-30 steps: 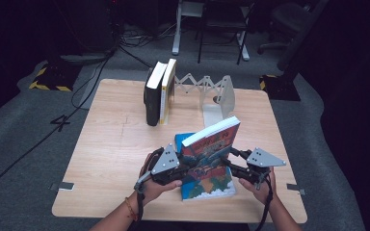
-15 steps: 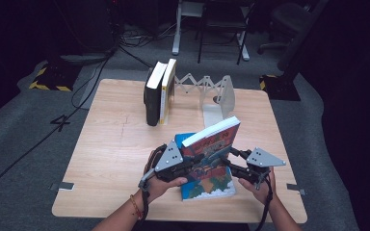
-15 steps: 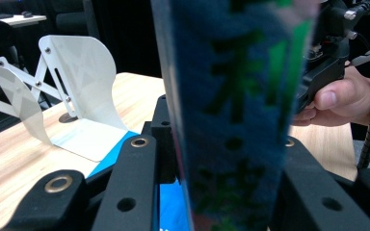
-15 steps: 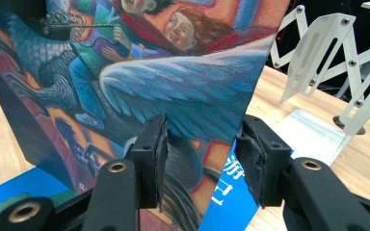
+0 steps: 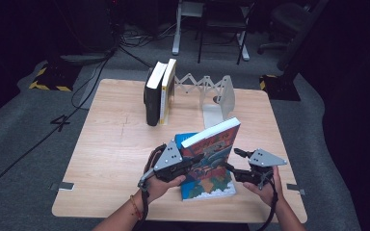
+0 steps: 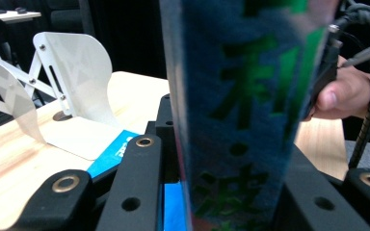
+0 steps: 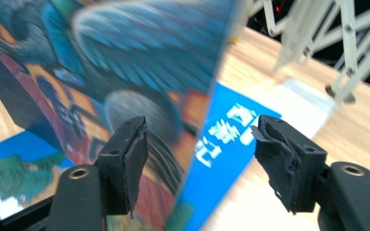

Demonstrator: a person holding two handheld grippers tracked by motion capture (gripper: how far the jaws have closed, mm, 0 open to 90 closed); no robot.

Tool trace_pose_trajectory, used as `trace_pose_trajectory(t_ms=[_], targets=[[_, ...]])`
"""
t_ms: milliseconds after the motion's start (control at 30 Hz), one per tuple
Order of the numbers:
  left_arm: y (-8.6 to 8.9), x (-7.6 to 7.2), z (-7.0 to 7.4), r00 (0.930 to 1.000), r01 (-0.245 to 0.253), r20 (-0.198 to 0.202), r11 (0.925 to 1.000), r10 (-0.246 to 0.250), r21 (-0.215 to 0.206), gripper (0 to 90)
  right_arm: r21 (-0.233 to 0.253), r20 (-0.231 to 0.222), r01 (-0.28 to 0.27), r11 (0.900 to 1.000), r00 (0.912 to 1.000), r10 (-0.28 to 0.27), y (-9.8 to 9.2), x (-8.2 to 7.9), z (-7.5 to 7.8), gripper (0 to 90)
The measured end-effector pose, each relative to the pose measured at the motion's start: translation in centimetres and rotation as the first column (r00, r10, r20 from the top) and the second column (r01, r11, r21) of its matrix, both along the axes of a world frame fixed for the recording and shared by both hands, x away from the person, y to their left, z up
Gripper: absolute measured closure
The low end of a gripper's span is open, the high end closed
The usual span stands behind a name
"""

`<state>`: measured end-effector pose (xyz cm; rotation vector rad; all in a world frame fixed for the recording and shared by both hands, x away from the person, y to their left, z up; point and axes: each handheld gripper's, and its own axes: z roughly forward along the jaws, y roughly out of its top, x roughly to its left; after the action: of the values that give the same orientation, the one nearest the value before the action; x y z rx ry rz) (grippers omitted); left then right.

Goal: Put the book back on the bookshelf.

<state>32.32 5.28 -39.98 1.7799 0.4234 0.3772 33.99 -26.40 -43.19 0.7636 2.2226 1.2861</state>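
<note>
Since a moment ago, almost nothing has moved: both grippers stay by the book, and the book stays tipped up. A wooden table [image 5: 115,159] holds everything. At its far side, two books [image 5: 159,96] stand upright next to a white folding book rack [image 5: 217,94]. A flat blue book [image 5: 207,185] lies on the near side of the table. White writing shows on its cover in the right gripper view, but it is too blurry to read. A colourful book [image 5: 212,149] stands tilted on top of the blue one. Its spine has green letters in the left gripper view, and I cannot read them.

The left gripper [image 5: 185,168] is squeezed onto the left edge of the colourful book, with the spine between its jaws. The right gripper [image 7: 200,163] has its jaws wide apart around the book's other edge. Its pads [image 7: 132,159] look just beside the cover, not pressing.
</note>
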Motion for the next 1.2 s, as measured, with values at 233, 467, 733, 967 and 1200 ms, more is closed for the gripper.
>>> trace_pose_trajectory(t_ms=[233, 467, 733, 967, 1200], targets=[[0.1, 0.0, 0.0, 0.9999, 0.009, -0.007, 0.9999, -0.009, -0.01, 73.2, -0.065, -0.061, 0.079, 0.995, 0.9947, -0.083, -4.2, -1.1, -1.4, 30.0], [0.1, 0.0, 0.0, 0.9993, 0.033, -0.018, 0.9993, -0.034, -0.017, 73.5, -0.107, -0.124, 0.152, 0.983, 0.9785, -0.165, -7.4, -1.8, -3.6, 28.8], [0.0, -0.3, 0.2, 0.9989, 0.046, -0.012, 0.999, -0.045, 0.003, 73.7, -0.13, -0.182, 0.185, 0.974, 0.9614, -0.207, -8.7, -1.9, -5.6, 27.8], [-0.2, -0.7, 0.1, 0.9984, 0.054, 0.018, 0.9984, -0.054, 0.015, 73.9, -0.148, -0.201, 0.198, 0.969, 0.9533, -0.226, -9.1, -1.6, -6.6, 25.4], [-0.4, -0.4, 0.2, 0.9989, 0.046, 0.01, 0.9989, -0.046, 0.006, 74.1, -0.124, -0.23, 0.227, 0.966, 0.9406, -0.25, -9.9, -1.2, -7.1, 24.9]])
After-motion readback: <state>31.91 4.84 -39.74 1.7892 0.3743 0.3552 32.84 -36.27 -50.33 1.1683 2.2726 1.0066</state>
